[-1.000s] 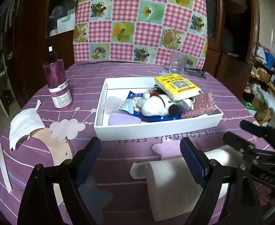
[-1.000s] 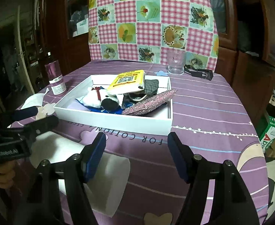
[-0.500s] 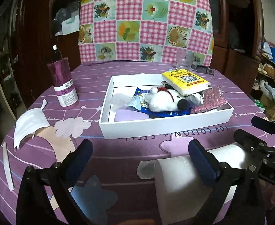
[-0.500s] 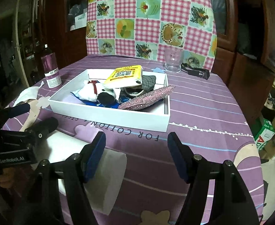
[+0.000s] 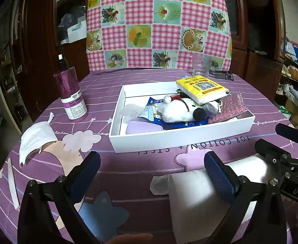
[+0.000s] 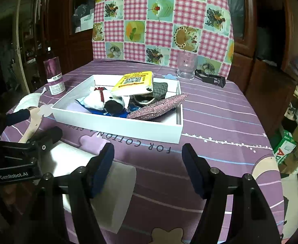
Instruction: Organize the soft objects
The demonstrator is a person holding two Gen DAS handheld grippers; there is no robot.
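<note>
Purple table carries a paper roll: light, soft, easily crushed; grip gently across its middle. Left hand-held gripper and right hand-held gripper both stand open, empty.

1. The purple tablecloth carries "FOR COTTON +" and a further word, upside down in both views.
2. The left gripper body reads "GenRobot.AI".
3. The right gripper's body shows "DAS", cut off.
4. The yellow packet bears a QR code; its print is too small to read.
5. The purple bottle's label is illegible.
</note>
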